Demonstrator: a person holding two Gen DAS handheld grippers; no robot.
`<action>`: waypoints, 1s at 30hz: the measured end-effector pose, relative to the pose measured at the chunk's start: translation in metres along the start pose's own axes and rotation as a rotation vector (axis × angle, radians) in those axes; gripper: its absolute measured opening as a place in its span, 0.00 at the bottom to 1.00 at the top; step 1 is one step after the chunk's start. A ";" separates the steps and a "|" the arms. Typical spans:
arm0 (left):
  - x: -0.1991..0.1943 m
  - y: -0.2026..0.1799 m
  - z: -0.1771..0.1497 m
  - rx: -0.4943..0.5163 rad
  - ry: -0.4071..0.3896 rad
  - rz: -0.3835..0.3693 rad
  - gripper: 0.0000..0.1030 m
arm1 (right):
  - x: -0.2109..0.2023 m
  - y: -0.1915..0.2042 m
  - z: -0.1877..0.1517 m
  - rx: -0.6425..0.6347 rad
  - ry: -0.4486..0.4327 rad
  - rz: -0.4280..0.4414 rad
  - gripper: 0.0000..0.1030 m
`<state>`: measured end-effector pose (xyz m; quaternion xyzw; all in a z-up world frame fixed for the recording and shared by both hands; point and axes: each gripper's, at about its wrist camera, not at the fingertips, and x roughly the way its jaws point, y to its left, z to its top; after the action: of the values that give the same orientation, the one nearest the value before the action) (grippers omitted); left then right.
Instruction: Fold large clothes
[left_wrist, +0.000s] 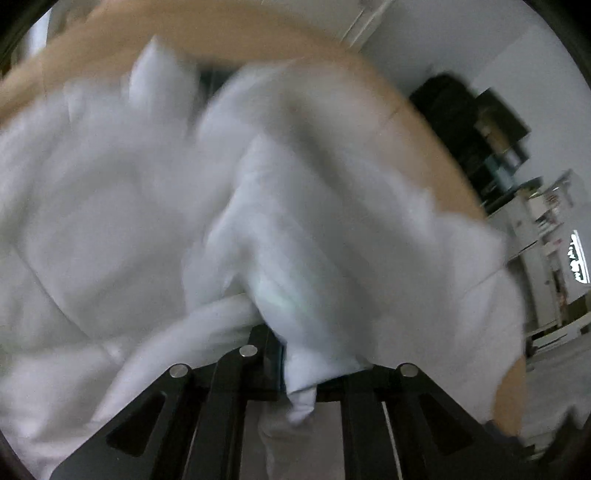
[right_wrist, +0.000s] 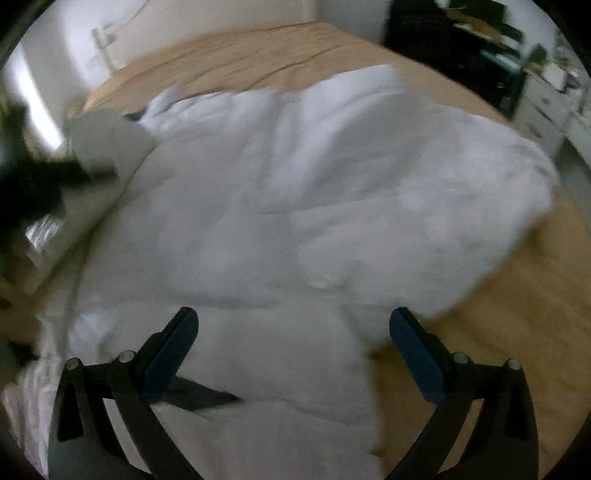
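A large white padded garment (right_wrist: 295, 192) lies crumpled over a tan bed (right_wrist: 258, 51). My left gripper (left_wrist: 295, 354) is shut on a bunched fold of the white garment (left_wrist: 295, 229), which hangs over its fingers and is lifted; the view is blurred by motion. My right gripper (right_wrist: 293, 325) is open and empty, with its blue-padded fingers (right_wrist: 413, 343) spread just above the garment's near edge. The left gripper shows as a dark blur at the left of the right wrist view (right_wrist: 33, 184).
The tan bedcover (right_wrist: 517, 314) is bare to the right of the garment. Dark shelving (right_wrist: 443, 40) and white drawers (right_wrist: 546, 103) stand beyond the bed on the right. A white wall (right_wrist: 184, 22) is behind the bed.
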<state>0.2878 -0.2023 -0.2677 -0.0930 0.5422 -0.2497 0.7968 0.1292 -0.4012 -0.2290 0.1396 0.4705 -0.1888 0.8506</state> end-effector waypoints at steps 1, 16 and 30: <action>0.002 0.006 -0.004 -0.022 -0.029 -0.020 0.09 | -0.003 -0.009 -0.001 0.010 -0.001 -0.004 1.00; -0.139 0.058 0.038 -0.017 -0.022 -0.201 0.79 | -0.058 0.041 0.068 -0.057 -0.175 0.077 1.00; -0.101 0.177 0.025 0.068 -0.008 0.356 0.83 | 0.109 0.106 0.113 -0.059 0.182 0.206 0.07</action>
<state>0.3342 -0.0033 -0.2490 0.0305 0.5383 -0.1225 0.8333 0.3143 -0.3748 -0.2573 0.1787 0.5340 -0.0730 0.8231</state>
